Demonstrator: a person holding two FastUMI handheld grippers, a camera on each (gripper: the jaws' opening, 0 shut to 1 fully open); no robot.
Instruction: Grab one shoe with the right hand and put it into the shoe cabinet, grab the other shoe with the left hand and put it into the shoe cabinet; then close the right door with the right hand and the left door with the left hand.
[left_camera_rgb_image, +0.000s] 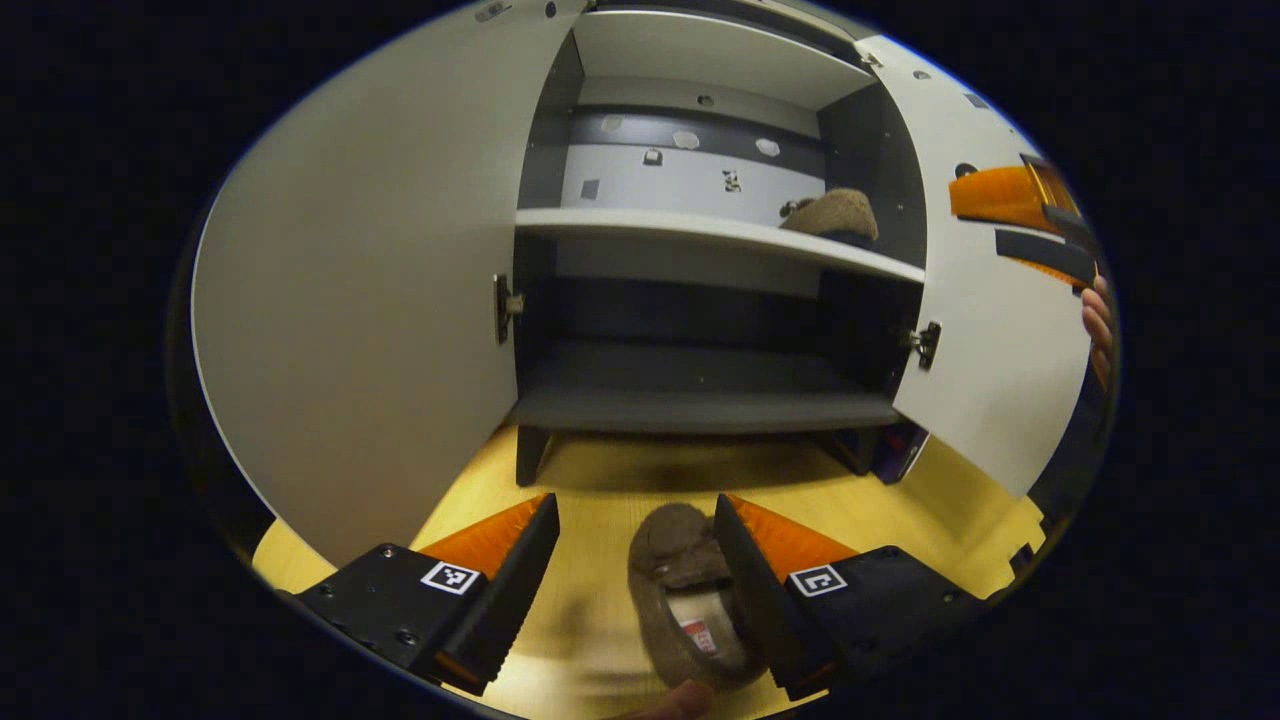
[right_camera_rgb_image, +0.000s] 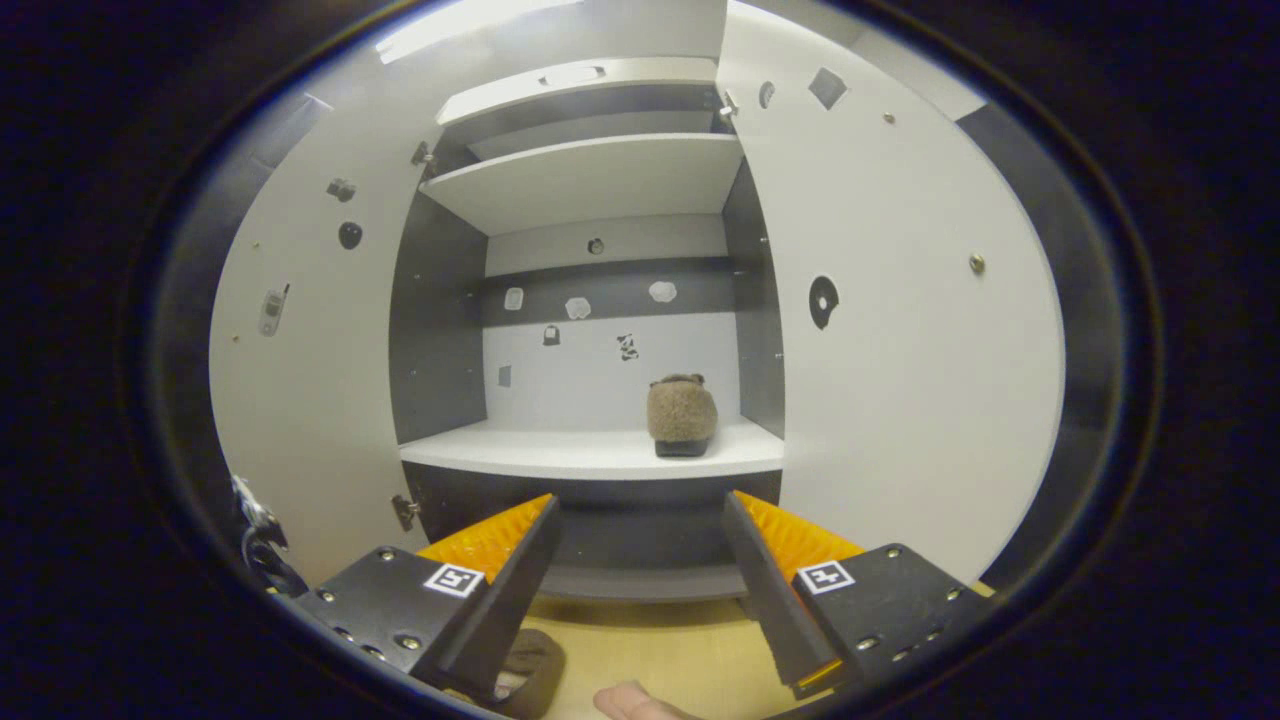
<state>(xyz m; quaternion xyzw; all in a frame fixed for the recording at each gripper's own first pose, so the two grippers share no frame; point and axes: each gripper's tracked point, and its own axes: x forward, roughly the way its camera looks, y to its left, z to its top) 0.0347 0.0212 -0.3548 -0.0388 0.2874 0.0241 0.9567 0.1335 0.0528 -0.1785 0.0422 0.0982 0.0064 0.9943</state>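
One brown fuzzy slipper (left_camera_rgb_image: 685, 600) lies on the wooden floor in front of the open shoe cabinet (left_camera_rgb_image: 700, 390), toe toward the cabinet. My left gripper (left_camera_rgb_image: 636, 518) is open around it; the slipper lies close against the right-hand finger (left_camera_rgb_image: 745, 580), apart from the other. The second slipper (left_camera_rgb_image: 835, 213) rests on the white middle shelf, at its right end; in the right gripper view this shelved slipper (right_camera_rgb_image: 682, 415) sits straight ahead. My right gripper (right_camera_rgb_image: 640, 508) is open and empty, held back from the shelf. The floor slipper (right_camera_rgb_image: 530, 668) peeks out under its left-hand finger.
Both cabinet doors stand wide open: the left door (left_camera_rgb_image: 360, 330) and the right door (left_camera_rgb_image: 1000, 360). The right gripper (left_camera_rgb_image: 1030, 215) and a hand (left_camera_rgb_image: 1097, 320) hover beyond the right door's edge. A dark lower shelf (left_camera_rgb_image: 700, 405) sits below the white one.
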